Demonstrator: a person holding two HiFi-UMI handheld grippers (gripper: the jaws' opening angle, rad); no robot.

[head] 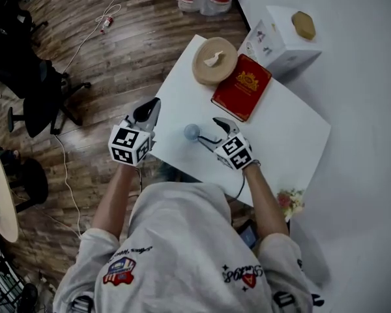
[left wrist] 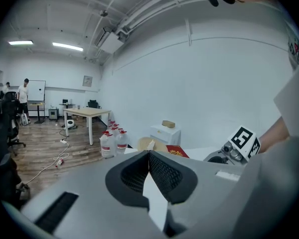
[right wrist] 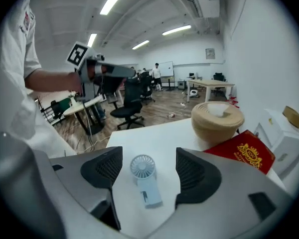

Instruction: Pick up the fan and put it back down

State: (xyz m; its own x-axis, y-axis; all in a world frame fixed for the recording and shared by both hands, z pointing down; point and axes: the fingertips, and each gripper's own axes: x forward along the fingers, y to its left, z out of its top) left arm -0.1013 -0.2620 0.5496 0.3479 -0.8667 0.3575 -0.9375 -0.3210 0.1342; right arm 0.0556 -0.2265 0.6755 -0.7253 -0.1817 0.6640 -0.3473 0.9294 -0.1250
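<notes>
Small handheld fan (right wrist: 144, 180) lies flat on white table (right wrist: 157, 133), centred between spread jaws of right gripper (right wrist: 149, 169), untouched. Jaws likely straddle it for grasp. Left gripper (left wrist: 149, 172) clenched, empty, parked beside table edge, clear of work.

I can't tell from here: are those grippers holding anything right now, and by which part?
Nothing is held. The fan lies on the table, untouched, between the open jaws of the right gripper. The left gripper is shut and empty.
</notes>
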